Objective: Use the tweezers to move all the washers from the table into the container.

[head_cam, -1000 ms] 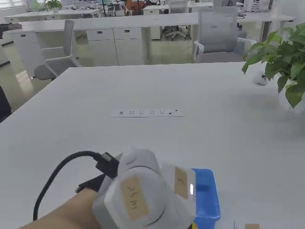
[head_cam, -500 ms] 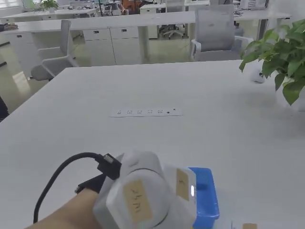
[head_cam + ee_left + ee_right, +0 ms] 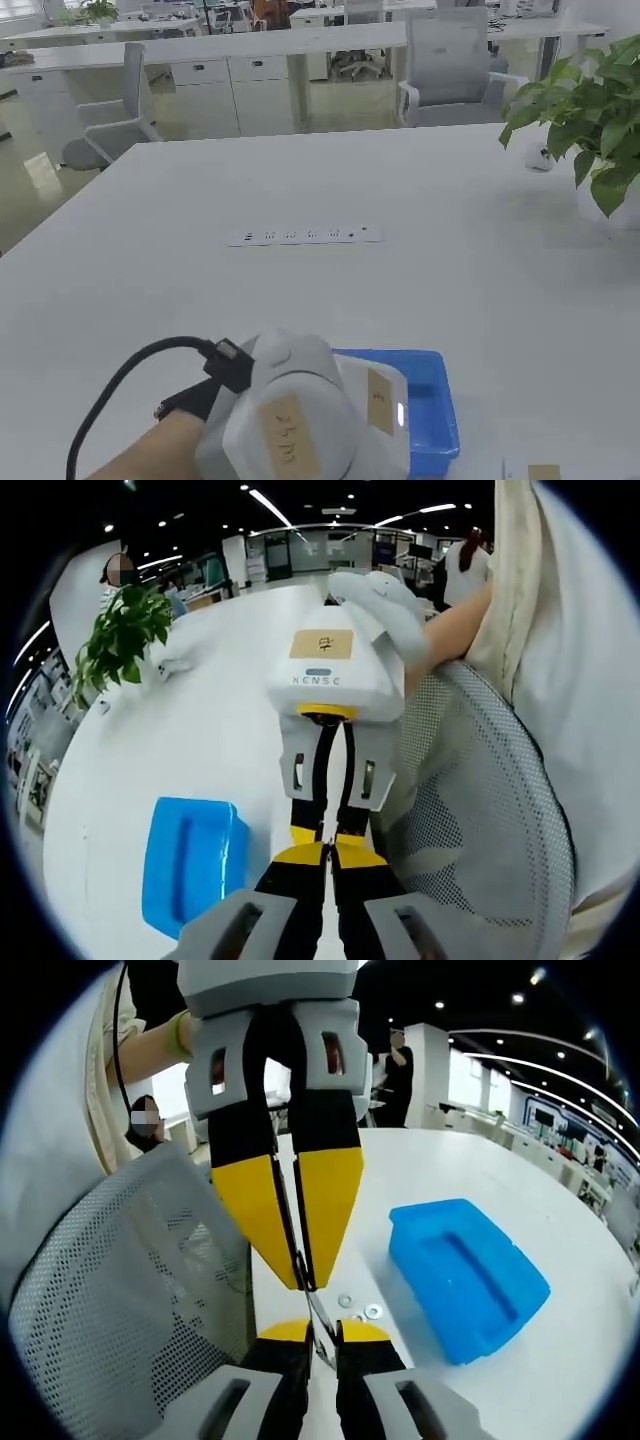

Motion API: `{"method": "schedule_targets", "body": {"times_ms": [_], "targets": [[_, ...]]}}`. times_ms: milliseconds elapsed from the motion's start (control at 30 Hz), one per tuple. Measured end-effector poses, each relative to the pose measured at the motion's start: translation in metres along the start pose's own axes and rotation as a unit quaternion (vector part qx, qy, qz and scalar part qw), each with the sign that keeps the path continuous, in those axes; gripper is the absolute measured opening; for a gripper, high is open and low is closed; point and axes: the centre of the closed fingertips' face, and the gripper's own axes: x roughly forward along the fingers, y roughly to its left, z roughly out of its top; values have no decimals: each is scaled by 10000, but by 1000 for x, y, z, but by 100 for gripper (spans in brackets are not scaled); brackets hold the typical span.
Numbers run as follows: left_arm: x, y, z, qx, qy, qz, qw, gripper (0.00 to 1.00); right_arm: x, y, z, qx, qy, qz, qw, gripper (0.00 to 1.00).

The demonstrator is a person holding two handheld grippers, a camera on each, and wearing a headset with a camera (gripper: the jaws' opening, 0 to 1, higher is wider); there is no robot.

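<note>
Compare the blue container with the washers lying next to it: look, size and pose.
The blue container is a rectangular tray with a hollow; the washers are flat rings. The container is bright blue, the washers silvery. The container is far larger than any washer. Both rest on the white table, the washers beside the container, not in it.

On your bench (image 3: 450, 250), the container (image 3: 432, 405) lies at five o'clock, socket strip (image 3: 305, 236) at twelve, plant (image 3: 590, 110) at two.
</note>
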Motion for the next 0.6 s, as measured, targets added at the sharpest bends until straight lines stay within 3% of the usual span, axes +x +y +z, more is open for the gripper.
{"method": "schedule_targets", "body": {"times_ms": [33,100,133,200,267,300,400,467,533,600], "targets": [[1,0,-1,-6,-4,23,10000,0,0,0,0,-8,13,-9,10000,4],[0,4,4,-145,-232,186,9995,0,1,-3,0,78,39,-112,9999,3],[-1,3,7,-345,-367,202,9985,5,0,-5,0,124,45,-142,9998,3],[-6,3,13,-810,-790,218,9933,13,-1,-8,-1,359,17,-135,9993,3],[-13,8,16,-1088,-1220,450,9855,18,-3,-12,-1,806,-101,-204,9965,2],[-18,10,15,-1399,-1430,558,9782,20,-4,-14,-2,1034,-152,-184,9944,2],[-30,12,11,-1857,-1913,824,9603,35,-7,-19,-1,1687,-374,-99,9849,2],[-40,13,-1,-2320,-2170,1103,9418,44,-10,-24,4,2000,-609,-91,9779,2],[-49,17,-8,-2499,-2362,1455,9277,51,-12,-28,7,2227,-806,-76,9715,2],[-60,21,-20,-2832,-2549,1841,9061,60,-15,-31,10,2383,-944,-74,9666,2]]}}
